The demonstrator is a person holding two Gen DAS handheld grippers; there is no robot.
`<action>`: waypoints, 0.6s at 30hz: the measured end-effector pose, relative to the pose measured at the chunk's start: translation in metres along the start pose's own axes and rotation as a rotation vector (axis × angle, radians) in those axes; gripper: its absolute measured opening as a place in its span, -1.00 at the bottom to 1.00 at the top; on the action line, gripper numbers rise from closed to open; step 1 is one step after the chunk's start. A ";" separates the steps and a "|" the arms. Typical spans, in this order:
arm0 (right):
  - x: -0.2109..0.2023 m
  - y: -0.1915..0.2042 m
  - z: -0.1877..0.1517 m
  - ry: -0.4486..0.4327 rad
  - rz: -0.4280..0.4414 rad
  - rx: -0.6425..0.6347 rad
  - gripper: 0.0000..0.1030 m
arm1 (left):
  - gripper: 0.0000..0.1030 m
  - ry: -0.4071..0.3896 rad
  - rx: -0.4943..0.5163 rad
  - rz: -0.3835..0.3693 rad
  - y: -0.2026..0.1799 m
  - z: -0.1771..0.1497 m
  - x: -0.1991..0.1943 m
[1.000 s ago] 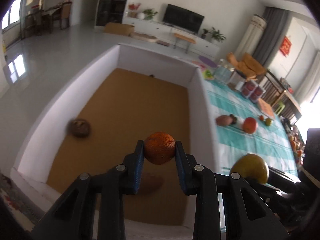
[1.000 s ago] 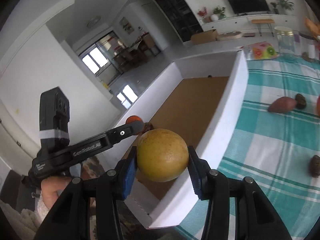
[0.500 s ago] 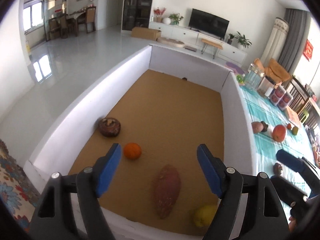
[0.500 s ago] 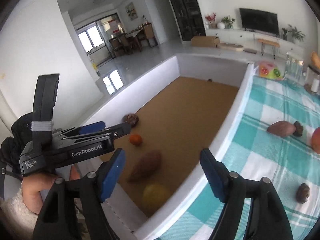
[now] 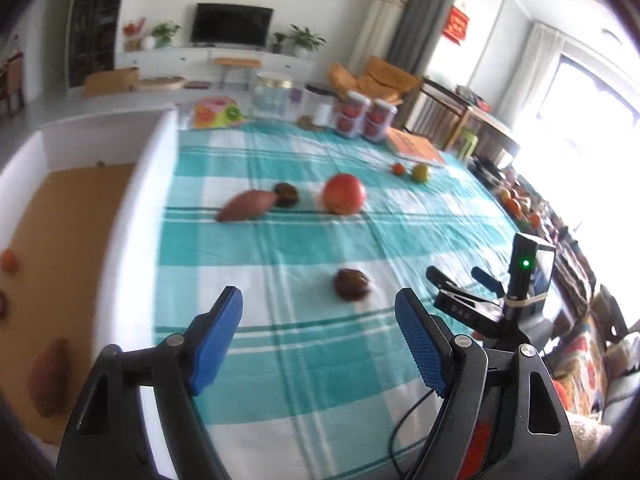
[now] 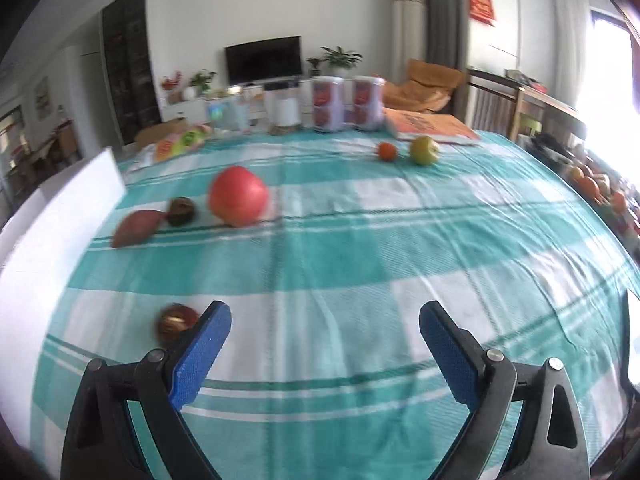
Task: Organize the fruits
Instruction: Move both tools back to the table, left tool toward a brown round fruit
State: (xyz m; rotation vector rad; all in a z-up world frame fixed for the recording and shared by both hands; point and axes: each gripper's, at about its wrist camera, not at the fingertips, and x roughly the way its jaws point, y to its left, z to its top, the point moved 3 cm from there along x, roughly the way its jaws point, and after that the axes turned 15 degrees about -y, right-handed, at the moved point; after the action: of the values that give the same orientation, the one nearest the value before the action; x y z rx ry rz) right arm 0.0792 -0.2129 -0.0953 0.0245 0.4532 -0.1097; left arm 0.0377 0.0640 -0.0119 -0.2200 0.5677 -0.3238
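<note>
We find the left tool (image 5: 318, 336) with its blue pads spread wide apart and nothing between them, low in the frame over the surface (image 5: 280, 264), which carries a teal and white checked cloth. The right tool (image 6: 325, 346) is likewise spread apart and empty, low in its own frame.

On the cloth, a dark brown fruit (image 5: 352, 284) lies just above the gap of the left tool; in the right wrist view it sits at lower left, partly behind the left blue pad (image 6: 200, 354). Toward mid-frame we note a sweet potato (image 5: 246, 207), a small dark fruit (image 5: 286, 194) touching or just beside its end, and a large red fruit (image 5: 344, 193) a little to their right. Further back and to the right lie a small orange-red fruit (image 5: 398, 168) and a yellow-green fruit (image 5: 421, 172), near each other.

At the left edge of the left wrist view stands the white-walled box (image 5: 132, 216) with a brown floor. Inside it we see a small orange (image 5: 8, 260) and another sweet potato (image 5: 50, 376).
</note>
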 end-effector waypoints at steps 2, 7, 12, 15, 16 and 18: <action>0.001 -0.026 -0.008 0.032 -0.051 0.063 0.84 | 0.58 0.057 0.026 -0.007 -0.014 -0.017 0.025; 0.004 -0.043 -0.010 0.037 -0.075 0.129 0.84 | 0.58 0.096 0.104 0.070 -0.016 -0.044 0.065; 0.005 -0.045 -0.016 0.066 -0.081 0.160 0.84 | 0.58 0.090 0.169 0.161 0.009 -0.060 0.088; 0.009 -0.045 -0.018 0.080 -0.078 0.166 0.84 | 0.58 0.114 0.175 0.194 0.022 -0.067 0.098; 0.010 -0.045 -0.019 0.087 -0.076 0.169 0.84 | 0.58 0.117 0.170 0.196 0.025 -0.070 0.102; 0.013 -0.047 -0.021 0.100 -0.072 0.179 0.84 | 0.58 0.097 0.177 0.197 0.026 -0.071 0.101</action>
State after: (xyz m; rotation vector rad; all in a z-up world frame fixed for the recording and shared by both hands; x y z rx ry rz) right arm 0.0763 -0.2594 -0.1192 0.1905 0.5431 -0.2199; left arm 0.0845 0.0437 -0.1267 0.0223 0.6471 -0.1927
